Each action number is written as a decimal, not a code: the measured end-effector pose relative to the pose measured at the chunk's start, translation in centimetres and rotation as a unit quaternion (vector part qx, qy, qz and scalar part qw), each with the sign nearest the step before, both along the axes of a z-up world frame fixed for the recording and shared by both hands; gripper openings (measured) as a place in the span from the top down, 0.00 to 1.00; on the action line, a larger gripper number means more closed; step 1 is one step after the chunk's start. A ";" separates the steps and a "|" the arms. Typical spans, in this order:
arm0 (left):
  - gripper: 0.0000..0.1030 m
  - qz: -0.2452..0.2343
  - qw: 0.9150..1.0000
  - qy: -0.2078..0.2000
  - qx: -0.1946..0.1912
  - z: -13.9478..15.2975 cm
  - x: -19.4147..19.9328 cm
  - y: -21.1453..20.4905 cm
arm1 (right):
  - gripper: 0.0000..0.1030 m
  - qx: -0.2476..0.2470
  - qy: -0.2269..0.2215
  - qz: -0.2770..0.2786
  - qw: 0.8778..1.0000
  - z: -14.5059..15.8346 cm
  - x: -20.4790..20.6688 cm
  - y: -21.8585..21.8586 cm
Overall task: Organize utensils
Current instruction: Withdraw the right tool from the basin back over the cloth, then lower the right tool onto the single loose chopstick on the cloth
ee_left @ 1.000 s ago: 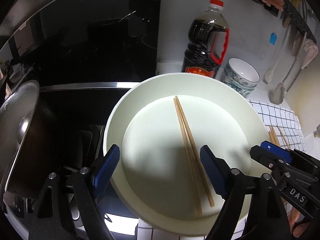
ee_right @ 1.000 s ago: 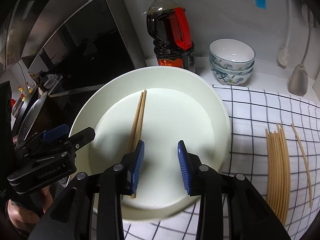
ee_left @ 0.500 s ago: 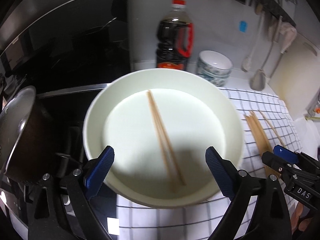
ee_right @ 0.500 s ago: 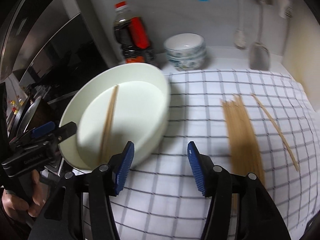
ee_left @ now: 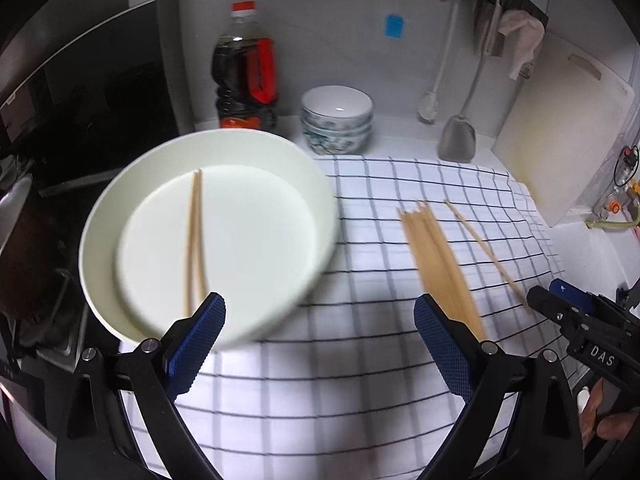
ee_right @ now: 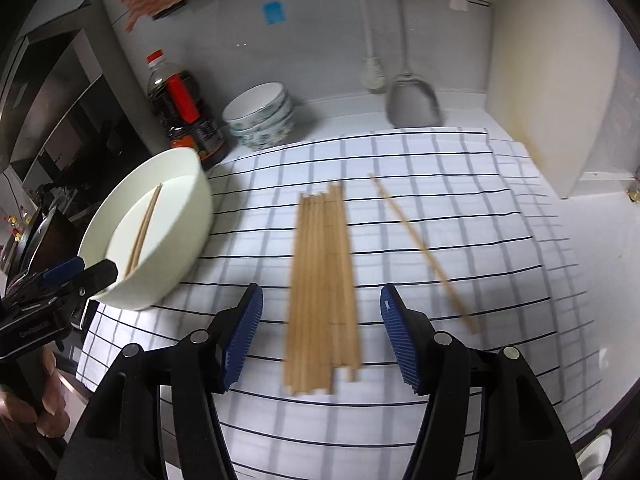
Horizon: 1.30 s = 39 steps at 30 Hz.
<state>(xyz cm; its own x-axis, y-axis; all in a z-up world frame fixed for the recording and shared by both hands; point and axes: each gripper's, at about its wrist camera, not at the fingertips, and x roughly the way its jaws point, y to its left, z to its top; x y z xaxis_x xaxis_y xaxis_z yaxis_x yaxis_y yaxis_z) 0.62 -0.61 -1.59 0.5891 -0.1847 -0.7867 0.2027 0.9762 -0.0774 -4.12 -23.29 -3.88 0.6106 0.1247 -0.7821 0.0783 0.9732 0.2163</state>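
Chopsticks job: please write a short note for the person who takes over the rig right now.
Left gripper: open, holds nothing.
Right gripper: open, holds nothing, above the bundle of chopsticks on the checked cloth.
One single chopstick lies apart, right of the bundle.
Done: two chopsticks lie in the white bowl.
Left: probably the bundle and the single one.

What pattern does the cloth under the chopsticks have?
The cloth is white with thin dark grid lines, clearest in the right wrist view.
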 end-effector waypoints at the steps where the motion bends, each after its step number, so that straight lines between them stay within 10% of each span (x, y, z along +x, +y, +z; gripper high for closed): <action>1: 0.09 0.004 1.000 0.003 0.003 0.1 -0.3 -0.8 | 0.43 0.003 -0.001 0.002 1.000 0.0 -0.2 -1.2; 12: 0.09 0.001 0.999 0.005 0.036 0.5 -2.0 -7.1 | 0.43 0.010 -0.004 -0.003 1.000 -0.6 -0.6 -8.6; 39: 0.09 0.035 0.999 0.031 0.025 -7.6 1.7 -11.6 | 0.40 -0.006 -0.001 0.040 0.999 -6.6 3.1 -11.6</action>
<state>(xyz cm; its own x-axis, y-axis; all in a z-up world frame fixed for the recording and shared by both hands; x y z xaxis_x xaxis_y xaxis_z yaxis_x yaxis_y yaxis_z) 2.34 -12.25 -9.18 0.5487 -0.1031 -0.8296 0.1292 0.9909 -0.0377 -1.03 -34.88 -10.51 0.6008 0.1635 -0.7825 0.0001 0.9789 0.2046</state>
